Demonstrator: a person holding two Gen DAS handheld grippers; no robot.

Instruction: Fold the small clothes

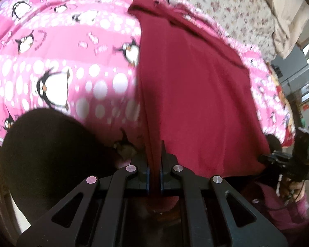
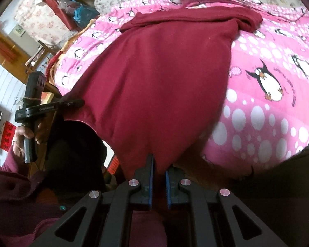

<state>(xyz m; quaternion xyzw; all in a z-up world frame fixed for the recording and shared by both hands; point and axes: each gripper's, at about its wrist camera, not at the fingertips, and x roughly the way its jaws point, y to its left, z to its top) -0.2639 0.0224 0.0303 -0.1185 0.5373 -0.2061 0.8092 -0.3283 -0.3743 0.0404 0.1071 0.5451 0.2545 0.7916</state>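
A dark red garment (image 1: 195, 86) lies stretched over a pink penguin-print blanket (image 1: 51, 47), its far end bunched up. My left gripper (image 1: 154, 160) is shut on the garment's near edge at one corner. My right gripper (image 2: 159, 168) is shut on the near edge at the other corner of the garment (image 2: 158, 86). The near edge is lifted and pulled taut toward me. The left gripper also shows in the right wrist view (image 2: 72, 103), gripping the hem; the right gripper shows in the left wrist view (image 1: 265, 158).
The pink blanket (image 2: 267, 113) covers a bed with a floral sheet (image 1: 237, 6) at the far side. A dark rounded object (image 1: 47, 154) sits close at the near bed edge. Shelves and clutter (image 2: 57, 4) stand beside the bed.
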